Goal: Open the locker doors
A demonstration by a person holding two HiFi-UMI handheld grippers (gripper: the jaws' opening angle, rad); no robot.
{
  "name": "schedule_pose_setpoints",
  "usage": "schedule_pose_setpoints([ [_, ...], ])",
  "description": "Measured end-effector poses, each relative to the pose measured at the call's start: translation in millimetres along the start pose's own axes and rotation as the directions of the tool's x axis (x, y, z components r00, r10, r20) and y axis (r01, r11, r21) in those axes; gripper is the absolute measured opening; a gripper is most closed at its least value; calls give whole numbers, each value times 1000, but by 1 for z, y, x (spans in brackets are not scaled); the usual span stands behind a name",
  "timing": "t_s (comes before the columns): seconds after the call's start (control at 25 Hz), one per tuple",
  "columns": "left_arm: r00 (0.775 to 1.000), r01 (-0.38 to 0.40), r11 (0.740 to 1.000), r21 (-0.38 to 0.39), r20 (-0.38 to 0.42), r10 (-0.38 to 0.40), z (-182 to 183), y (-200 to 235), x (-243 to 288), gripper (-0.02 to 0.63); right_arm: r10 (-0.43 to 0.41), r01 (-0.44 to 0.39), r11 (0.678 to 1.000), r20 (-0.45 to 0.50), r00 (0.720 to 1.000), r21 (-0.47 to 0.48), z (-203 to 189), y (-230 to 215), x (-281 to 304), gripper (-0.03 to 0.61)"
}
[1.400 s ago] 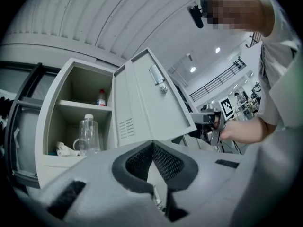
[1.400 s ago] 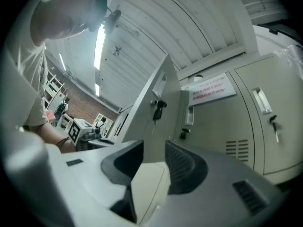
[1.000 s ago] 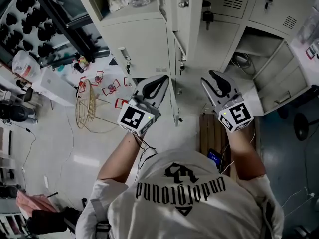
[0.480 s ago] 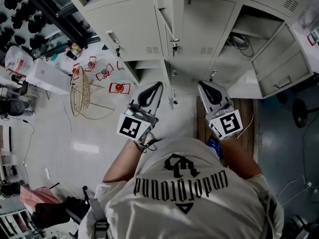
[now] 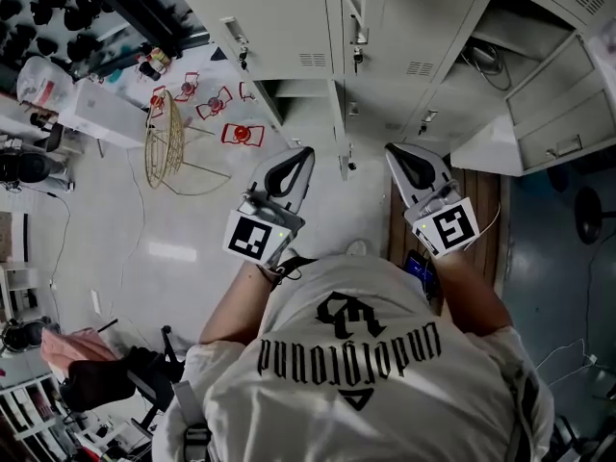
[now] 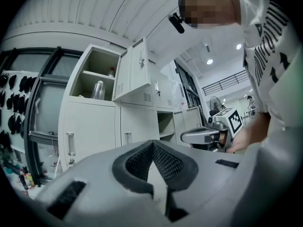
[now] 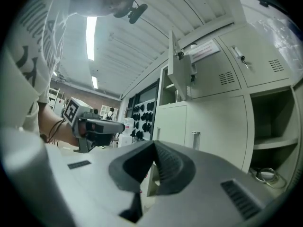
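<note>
Left gripper (image 5: 303, 156), right gripper (image 5: 396, 154): jaws together, empty, short of lockers (image 5: 279, 12). Step: approach. Next: spread jaws, grasp closed-door handle (image 5: 235, 34).

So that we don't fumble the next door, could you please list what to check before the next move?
1. Left gripper empty: ok, jaws together on nothing.
2. Right gripper empty: ok, jaws together on nothing.
3. Jaws open for a handle: not ok, both shut.
4. Closed locker door left to open: ok, its handle shows.
5. Grippers clear of the lockers: ok, neither touches one.
</note>
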State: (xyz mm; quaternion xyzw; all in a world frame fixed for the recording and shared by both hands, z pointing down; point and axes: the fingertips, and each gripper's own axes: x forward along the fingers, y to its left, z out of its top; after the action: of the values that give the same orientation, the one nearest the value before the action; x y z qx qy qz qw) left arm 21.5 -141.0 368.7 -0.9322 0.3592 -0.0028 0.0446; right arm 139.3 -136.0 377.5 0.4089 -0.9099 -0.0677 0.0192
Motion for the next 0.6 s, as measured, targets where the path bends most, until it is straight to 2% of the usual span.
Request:
schedule_pose_setpoints([
  [0.28,999,37,999,3,-3,-37,2,-10,-52,6,-38,38,999,4,999,5,11,43,-16,5],
  [0.44,998,66,998,14,-2,-66,1,-14,-91,6,-61,62,998,19,998,-32,18,77,-24,5],
  [0.6,997,82,996,16,7,-83,5,-10,-140,6,-89,89,996,-18,996,-17,24,122,-27,5],
])
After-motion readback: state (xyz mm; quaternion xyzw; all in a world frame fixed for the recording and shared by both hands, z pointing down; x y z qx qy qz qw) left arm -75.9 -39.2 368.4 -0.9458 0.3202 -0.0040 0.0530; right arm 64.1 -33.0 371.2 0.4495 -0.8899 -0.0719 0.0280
